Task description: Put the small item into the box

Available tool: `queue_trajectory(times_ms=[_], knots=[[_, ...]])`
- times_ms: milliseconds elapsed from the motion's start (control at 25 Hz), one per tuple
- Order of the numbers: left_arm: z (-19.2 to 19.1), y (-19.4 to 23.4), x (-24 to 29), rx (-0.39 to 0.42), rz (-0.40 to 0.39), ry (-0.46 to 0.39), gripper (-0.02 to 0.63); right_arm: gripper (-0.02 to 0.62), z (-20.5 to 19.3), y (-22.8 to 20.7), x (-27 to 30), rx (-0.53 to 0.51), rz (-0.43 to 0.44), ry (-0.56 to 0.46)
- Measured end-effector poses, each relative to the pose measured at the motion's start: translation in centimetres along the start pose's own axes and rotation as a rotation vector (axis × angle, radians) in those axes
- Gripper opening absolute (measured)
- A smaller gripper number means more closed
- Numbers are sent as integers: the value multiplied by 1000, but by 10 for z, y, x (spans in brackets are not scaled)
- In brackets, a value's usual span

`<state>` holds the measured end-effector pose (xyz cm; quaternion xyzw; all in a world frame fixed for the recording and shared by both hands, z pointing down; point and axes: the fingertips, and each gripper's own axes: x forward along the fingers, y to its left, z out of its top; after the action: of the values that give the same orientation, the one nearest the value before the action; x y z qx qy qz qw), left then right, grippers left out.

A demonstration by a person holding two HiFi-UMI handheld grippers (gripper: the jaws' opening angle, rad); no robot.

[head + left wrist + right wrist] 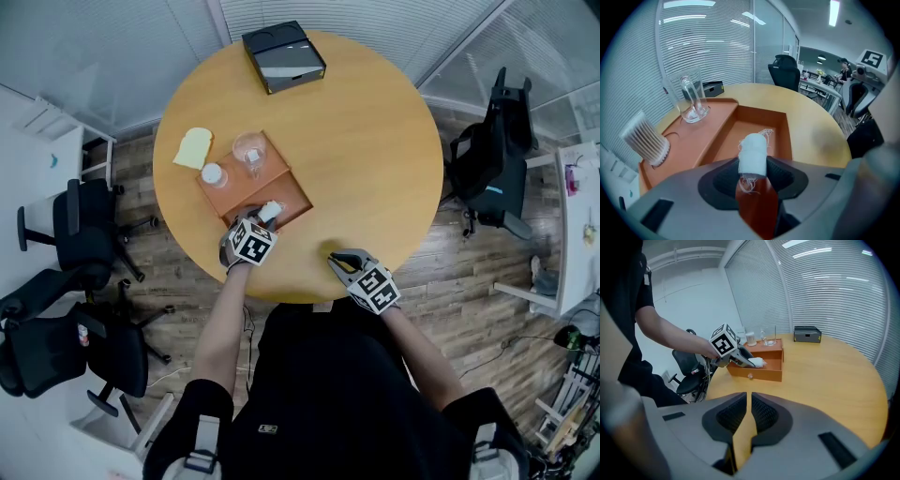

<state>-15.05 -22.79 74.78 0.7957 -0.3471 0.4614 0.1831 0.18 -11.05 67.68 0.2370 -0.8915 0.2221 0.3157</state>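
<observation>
A small white roll of frayed cloth (753,153) sits pinched between the pads of my left gripper (753,168), which is shut on it. It hangs over the open compartment at the near end of the orange box (757,125). In the head view the left gripper (265,214) holds the roll (272,207) at the box's (292,193) near corner. My right gripper (337,262) rests near the table's front edge, shut and empty, about a hand's width to the right of the box. Its own view shows the jaws (749,405) nearly touching, with the roll (760,363) far off.
On the box's raised part stand a clear glass (249,150) and a tub of cotton swabs (214,174). A pale yellow sponge-like piece (193,147) lies left of the box. A black case (283,56) sits at the far edge of the round wooden table (366,159). Office chairs (492,169) ring the table.
</observation>
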Motion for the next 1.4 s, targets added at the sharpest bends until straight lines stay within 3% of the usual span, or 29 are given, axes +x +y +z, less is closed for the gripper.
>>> queue_trajectory(times_ms=[760,1080,1400], knots=[[-4,5,24,15,-19,72,197,28,-4,-13,-5,-23,-3,38],[6,8,20,-33,-16,14,282,27,1,-17,-5,-34,5,35],[21,9,2,-87,-44,-117,293,28,0,-17,-4,-41,13,38]])
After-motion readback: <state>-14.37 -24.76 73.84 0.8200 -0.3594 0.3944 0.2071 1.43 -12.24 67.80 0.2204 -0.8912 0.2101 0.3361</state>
